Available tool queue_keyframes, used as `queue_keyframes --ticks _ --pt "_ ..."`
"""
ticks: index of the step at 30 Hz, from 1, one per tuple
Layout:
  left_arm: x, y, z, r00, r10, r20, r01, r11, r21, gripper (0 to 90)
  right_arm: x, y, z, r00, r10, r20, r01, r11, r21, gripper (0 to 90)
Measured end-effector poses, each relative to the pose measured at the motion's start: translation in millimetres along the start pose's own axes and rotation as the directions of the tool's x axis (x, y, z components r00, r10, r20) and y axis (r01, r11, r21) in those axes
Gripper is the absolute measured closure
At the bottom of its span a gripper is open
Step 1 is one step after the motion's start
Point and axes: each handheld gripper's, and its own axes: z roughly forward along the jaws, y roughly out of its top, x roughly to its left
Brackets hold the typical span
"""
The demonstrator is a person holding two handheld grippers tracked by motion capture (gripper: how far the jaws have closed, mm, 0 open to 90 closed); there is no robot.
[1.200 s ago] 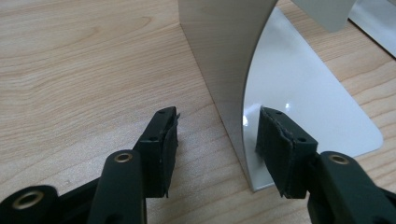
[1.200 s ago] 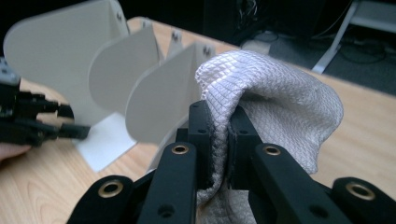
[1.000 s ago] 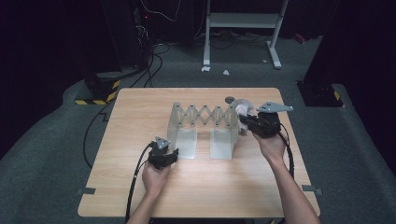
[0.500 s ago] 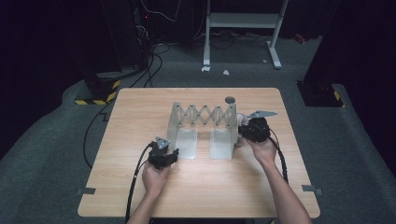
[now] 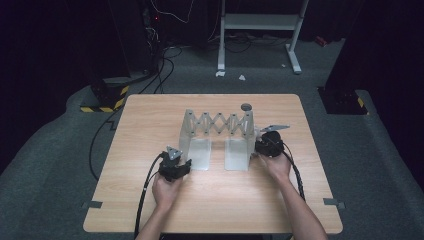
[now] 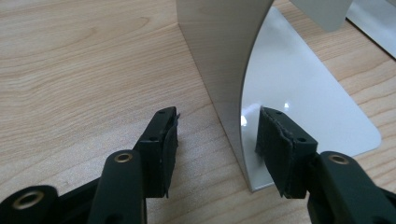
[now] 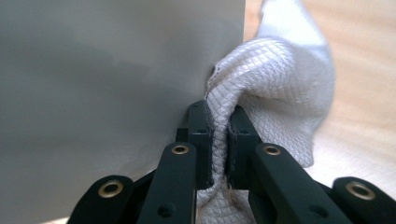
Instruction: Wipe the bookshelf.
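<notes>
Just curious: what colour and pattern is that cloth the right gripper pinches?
White, with a fine diamond weave; the cloth shows best in the right gripper view.

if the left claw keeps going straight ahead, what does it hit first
Probably nothing head-on at first: the left claw is open and straddles the upright plate of the metal bookend. Pushed on, that plate's edge would likely slide deeper between the jaws, one over the table, one over the base.

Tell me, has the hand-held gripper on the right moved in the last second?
Yes. The right hand-held gripper, shut on a white cloth, has come down the right panel of the metal expanding rack, toward the person and away from the dark round disc.
</notes>
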Motion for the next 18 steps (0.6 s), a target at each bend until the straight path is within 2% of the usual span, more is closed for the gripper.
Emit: queue_keyframes --ticks 2,3,4,5,6,7,8,11,15,18 --pt "0.0 0.1 0.1 1.0 0.0 0.001 0.0 1.0 0.0 48.2 1.7 8.4 -11.9 0.9998 -0.017 0.005 0.017 0.999 -0.029 83.4" --pt "0.1 0.1 0.1 1.0 0.002 0.001 -0.002 1.0 0.0 48.2 4.6 18.9 -25.0 0.9994 -0.033 0.013 0.034 0.997 -0.07 83.4" --pt "0.1 0.1 0.1 1.0 0.002 0.001 -0.002 1.0 0.0 48.2 4.6 18.9 -25.0 0.9994 -0.033 0.013 0.034 0.997 -0.07 83.4" --pt "0.1 0.1 0.1 1.0 0.003 0.002 -0.003 1.0 -0.001 48.2 9.0 31.2 -38.6 0.9981 -0.06 0.018 0.061 0.992 -0.111 83.4" --pt "0.1 0.1 0.1 1.0 0.003 0.002 -0.003 1.0 -0.001 48.2 9.0 31.2 -38.6 0.9981 -0.06 0.018 0.061 0.992 -0.111 83.4" --pt "0.0 0.1 0.2 1.0 0.003 0.001 -0.003 1.0 -0.001 48.2 13.1 43.6 -51.6 0.9953 -0.09 0.035 0.094 0.984 -0.148 83.4" --pt "0.0 0.1 0.1 1.0 0.003 0.001 -0.003 1.0 0.0 48.2 13.1 43.6 -51.6 0.9953 -0.09 0.035 0.094 0.984 -0.148 83.4" --pt "-0.1 0.2 0.1 1.0 0.003 0.0 -0.003 1.0 0.0 48.2 16.9 63.5 -73.3 0.9913 -0.123 0.048 0.13 0.972 -0.198 83.5" --pt "-0.1 0.2 0.1 1.0 0.003 0.0 -0.003 1.0 0.0 48.2 20.2 75.8 -80.8 0.9857 -0.155 0.066 0.166 0.964 -0.21 83.5" --pt "-0.1 0.2 0.1 1.0 0.003 0.0 -0.003 1.0 0.0 48.2 20.2 76.8 -78.4 0.9849 -0.159 0.069 0.169 0.965 -0.202 83.5"
